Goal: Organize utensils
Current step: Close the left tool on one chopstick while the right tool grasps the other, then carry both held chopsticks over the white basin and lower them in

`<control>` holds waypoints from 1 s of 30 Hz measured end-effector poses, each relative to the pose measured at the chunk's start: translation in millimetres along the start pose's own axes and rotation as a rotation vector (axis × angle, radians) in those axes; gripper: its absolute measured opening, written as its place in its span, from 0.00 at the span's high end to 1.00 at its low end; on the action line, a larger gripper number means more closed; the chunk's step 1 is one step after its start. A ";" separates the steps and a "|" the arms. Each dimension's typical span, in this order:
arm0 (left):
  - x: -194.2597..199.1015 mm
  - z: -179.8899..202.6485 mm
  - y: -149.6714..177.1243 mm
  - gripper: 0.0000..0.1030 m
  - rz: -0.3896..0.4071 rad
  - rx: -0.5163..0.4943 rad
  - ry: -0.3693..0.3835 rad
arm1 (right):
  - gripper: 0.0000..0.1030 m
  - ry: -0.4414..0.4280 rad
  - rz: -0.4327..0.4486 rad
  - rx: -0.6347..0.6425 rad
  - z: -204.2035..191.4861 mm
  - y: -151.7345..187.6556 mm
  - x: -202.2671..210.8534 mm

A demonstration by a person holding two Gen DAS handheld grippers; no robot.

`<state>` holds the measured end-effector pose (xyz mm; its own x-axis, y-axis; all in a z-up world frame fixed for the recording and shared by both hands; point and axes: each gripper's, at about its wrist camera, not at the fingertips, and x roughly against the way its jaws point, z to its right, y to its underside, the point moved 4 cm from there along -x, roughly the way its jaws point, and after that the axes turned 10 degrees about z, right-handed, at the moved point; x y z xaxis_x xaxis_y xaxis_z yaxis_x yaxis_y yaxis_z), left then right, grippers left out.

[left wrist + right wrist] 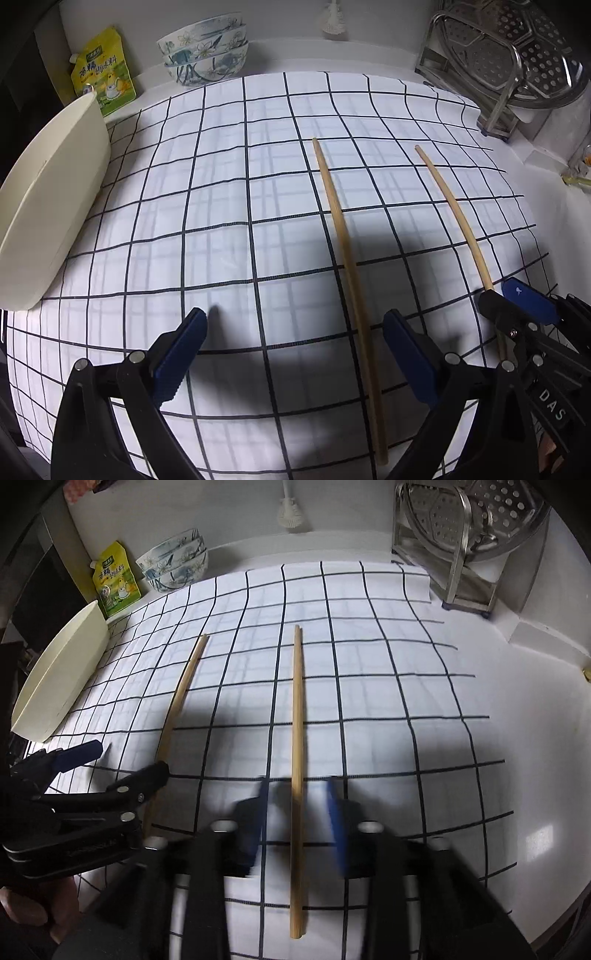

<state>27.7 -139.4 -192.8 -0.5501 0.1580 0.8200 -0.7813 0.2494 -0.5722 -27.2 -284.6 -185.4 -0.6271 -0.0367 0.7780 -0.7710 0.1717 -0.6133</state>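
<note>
Two wooden chopsticks lay apart on a white cloth (221,206) crossed with dark grid lines, both running away from the grippers toward the back of a white counter (524,709). The left gripper (295,354) hovered with its blue-padded jaws spread wide over bare cloth, nothing between them; the nearer chopstick (347,266) lay just inside its right finger, passing under it, and no pad was seen touching it. The right gripper (299,834), blurred in its own camera, straddled the other chopstick (297,768) with its jaws partly apart, a visible gap between each pad and the wood. From the left camera that gripper showed at the lower right edge, covering the near end of its chopstick. From the right camera the left gripper stood to the left, a hand (33,908) partly visible beneath it. A cream oval dish (51,206) sat tilted at the cloth's left edge, well to the left of both grippers. Farther ahead on the left stood a yellow spout pouch (103,74) and a stack of blue-flowered bowls (203,48). Ahead on the right, a steel rack (495,88) held a perforated steamer plate (532,48) leaning upright. A white brush (290,513) hung against the back wall.
</note>
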 end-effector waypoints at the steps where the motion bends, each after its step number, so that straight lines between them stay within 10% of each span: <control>1: -2.2 -0.1 0.8 0.09 -0.002 0.005 -0.008 | 0.66 0.004 -0.001 0.005 0.1 -0.1 -0.8; 10: 1.8 3.9 1.5 0.21 0.037 0.006 -0.016 | 0.77 0.079 0.030 0.076 -5.0 -0.2 -6.8; 17: 10.1 23.3 -1.3 0.93 0.041 -0.050 0.029 | 0.94 0.068 0.026 0.075 -7.0 -1.9 -7.8; 30: 28.1 -6.0 -22.9 0.93 0.048 -0.028 0.067 | 0.94 -0.002 0.053 -0.051 -14.0 -19.4 14.5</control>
<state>31.9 -134.9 -156.6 -0.5651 0.2340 0.7912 -0.7453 0.2664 -0.6111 -19.9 -274.6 -160.3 -0.6674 -0.0278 0.7442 -0.7298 0.2230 -0.6462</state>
